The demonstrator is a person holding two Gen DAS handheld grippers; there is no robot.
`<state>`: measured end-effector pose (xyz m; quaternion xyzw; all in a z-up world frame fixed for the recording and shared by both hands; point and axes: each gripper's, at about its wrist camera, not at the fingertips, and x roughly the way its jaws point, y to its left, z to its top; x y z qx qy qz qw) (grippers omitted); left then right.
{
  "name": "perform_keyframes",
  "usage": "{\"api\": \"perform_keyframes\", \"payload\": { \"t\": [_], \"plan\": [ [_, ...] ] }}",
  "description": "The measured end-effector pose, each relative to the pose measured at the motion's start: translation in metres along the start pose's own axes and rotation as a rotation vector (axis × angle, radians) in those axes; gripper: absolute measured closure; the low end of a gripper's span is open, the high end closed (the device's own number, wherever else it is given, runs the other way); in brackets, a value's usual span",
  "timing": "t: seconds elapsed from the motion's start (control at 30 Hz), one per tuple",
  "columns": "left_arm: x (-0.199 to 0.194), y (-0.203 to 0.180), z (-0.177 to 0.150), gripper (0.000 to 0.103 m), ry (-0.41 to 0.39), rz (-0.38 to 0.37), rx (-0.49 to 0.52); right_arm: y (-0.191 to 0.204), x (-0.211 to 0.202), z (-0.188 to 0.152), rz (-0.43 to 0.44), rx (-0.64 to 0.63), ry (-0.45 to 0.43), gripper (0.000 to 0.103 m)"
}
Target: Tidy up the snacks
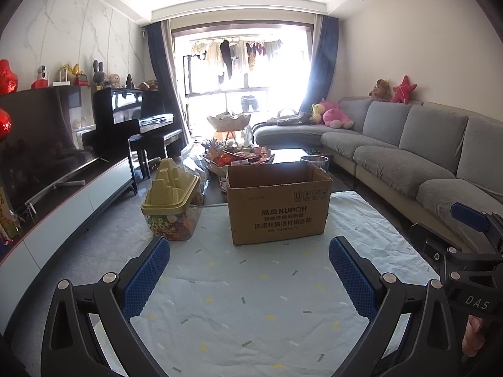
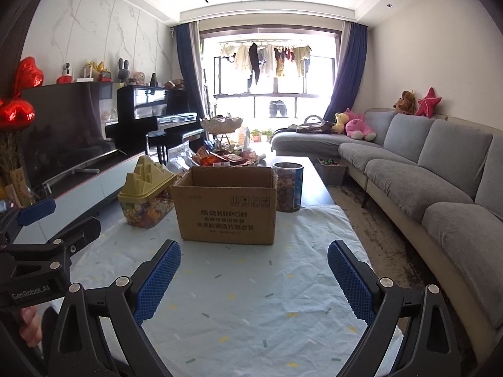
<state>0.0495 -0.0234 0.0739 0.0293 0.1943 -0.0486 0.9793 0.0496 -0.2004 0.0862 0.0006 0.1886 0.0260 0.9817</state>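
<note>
An open cardboard box stands on a pale blue cloth on the table. Left of it sits a clear candy tub with a yellow mountain-shaped lid. Behind the box a tray holds a pile of snack packets. A clear jar of brown snacks stands at the box's right rear. My left gripper and my right gripper are both open and empty, held above the cloth short of the box.
A grey sofa runs along the right. A TV cabinet and a black piano line the left wall. A tiered dish stands at the table's far end. The other gripper shows at each view's edge.
</note>
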Motion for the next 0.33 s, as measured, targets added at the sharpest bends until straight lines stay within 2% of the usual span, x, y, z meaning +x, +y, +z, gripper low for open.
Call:
{"api": "perform_keyframes", "payload": {
  "t": [0.33],
  "plan": [
    [0.0065, 0.0004, -0.0031, 0.0, 0.02, -0.002, -0.007, 0.0003, 0.002, -0.0039, -0.002, 0.003, 0.02, 0.008]
  ]
}}
